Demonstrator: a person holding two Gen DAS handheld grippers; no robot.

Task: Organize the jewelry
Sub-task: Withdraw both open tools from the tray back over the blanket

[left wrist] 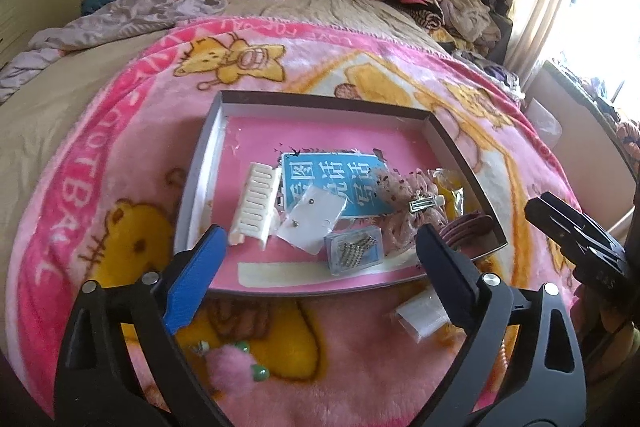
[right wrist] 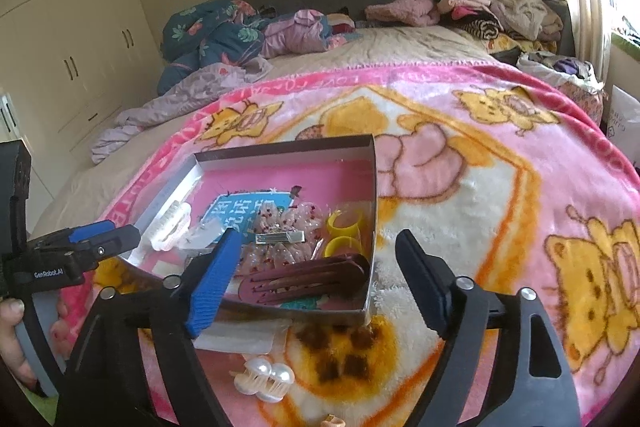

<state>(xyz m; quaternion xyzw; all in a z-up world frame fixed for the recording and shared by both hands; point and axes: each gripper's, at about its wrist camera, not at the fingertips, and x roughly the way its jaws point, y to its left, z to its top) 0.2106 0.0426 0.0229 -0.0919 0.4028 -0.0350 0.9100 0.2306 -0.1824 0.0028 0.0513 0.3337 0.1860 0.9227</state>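
Both grippers, left and right, hang spread and empty over the box. Clips sit inside as sorted; the pearl clip waits outside.

The far half of the shallow box is bare pink floor, open to a gripper from above. Its near half is crowded: white comb, earring card, clear case, maroon comb (against the right wall). The blanket to the box's right lies free; near the front edge sit a pearl clip and pink pompom.
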